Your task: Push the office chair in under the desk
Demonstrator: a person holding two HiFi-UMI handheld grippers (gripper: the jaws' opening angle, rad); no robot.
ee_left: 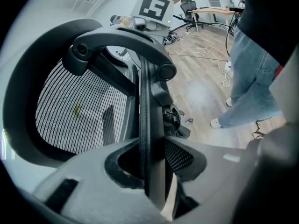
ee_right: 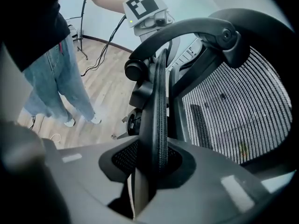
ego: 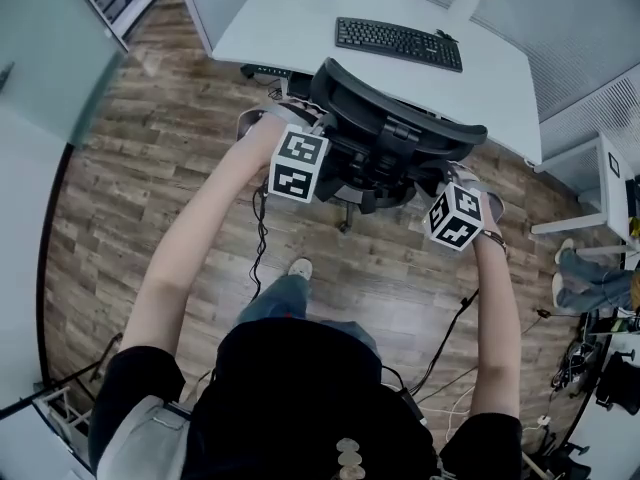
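Head view shows the chair (ego: 390,133) on the wood floor (ego: 150,178), right at the near edge of the white bench (ego: 290,23), with its back to me. My left gripper (ee_left: 152,171) has its jaws clamped on the left rim of the chair back. My right gripper (ee_right: 152,167) has its jaws clamped on the right rim.

I think the chair is heavy but will roll easily. The rim is hard and stiff, so it is a good place to hold. The net in the middle is soft and would give. The back may tip a bit when I push.

The bench edge is close, and a keyboard (ego: 398,43) lies on top. Cables (ego: 455,333) lie on the floor near my feet. The space under the bench looks open, but I cannot see far into it.
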